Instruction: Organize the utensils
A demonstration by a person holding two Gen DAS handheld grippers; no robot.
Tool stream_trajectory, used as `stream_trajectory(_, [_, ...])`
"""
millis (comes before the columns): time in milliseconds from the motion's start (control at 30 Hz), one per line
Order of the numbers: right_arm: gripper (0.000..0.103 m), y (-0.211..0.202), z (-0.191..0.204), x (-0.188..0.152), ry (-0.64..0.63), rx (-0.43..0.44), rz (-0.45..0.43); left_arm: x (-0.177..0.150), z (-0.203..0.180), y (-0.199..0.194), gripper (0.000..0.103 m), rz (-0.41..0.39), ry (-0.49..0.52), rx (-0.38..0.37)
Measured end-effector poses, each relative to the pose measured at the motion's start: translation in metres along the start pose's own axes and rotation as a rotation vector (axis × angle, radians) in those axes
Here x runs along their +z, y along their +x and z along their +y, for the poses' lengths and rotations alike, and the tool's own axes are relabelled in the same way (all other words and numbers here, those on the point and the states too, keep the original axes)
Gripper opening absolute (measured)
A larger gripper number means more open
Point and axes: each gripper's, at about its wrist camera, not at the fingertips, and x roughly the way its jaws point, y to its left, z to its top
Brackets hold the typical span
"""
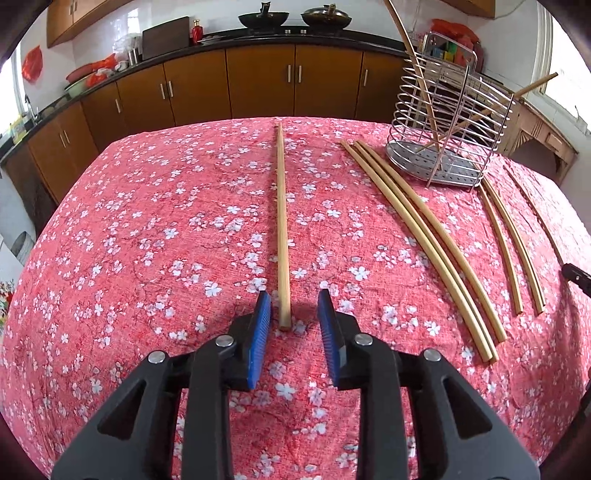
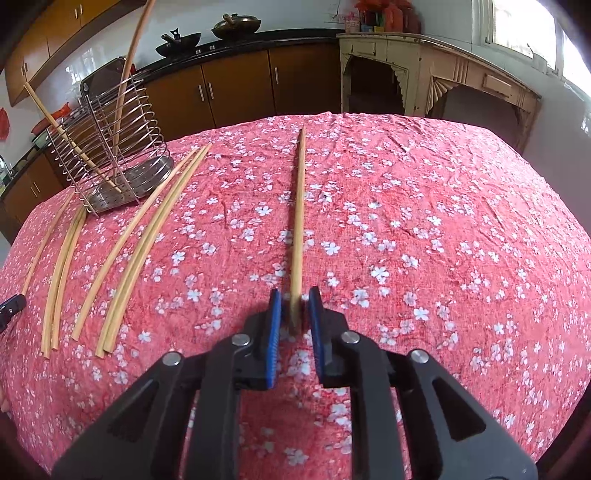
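A cloth of salmon red covers the bench, printed all over with small white blossoms with dark centres on thin dark twigs. The chopsticks lying on that cloth are pale tan bamboo, as are the two standing in the wire holder, which is shiny silver steel with a perforated grey base. Each tool has black arms and ribbed bright blue pads. Behind the cloth, the cabinets are warm brown with silver handles under a black top, and two woks there are black. Right of the holder stands a side table in chipped cream paint.

Chopsticks beside rack on tablecloth
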Motion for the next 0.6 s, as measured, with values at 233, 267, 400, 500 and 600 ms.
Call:
stream_trajectory(233, [0.017, -0.001, 0.001, -0.001, 0.002, -0.004, 0.001, -0.001, 0.0, 0.001, 0.025, 0.001, -0.003, 0.012])
stream_trajectory(267, [0.017, -0.001, 0.002, 0.0, 0.0, -0.008, 0.001, -0.001, -0.001, 0.001, 0.025, 0.002, -0.002, 0.015])
stream_trajectory(400, [0.017, 0.0, 0.006, 0.002, -0.006, -0.023, 0.002, -0.001, -0.002, 0.001, 0.025, 0.002, -0.002, 0.02])
stream_trajectory(500, [0.017, 0.001, 0.01, 0.005, -0.017, -0.029, 0.003, 0.0, -0.002, 0.001, 0.025, 0.002, -0.005, 0.023])
stream_trajectory(600, [0.009, 0.002, 0.014, 0.006, -0.037, -0.03, 0.004, 0.0, -0.003, 0.002, 0.018, 0.003, -0.003, 0.026])
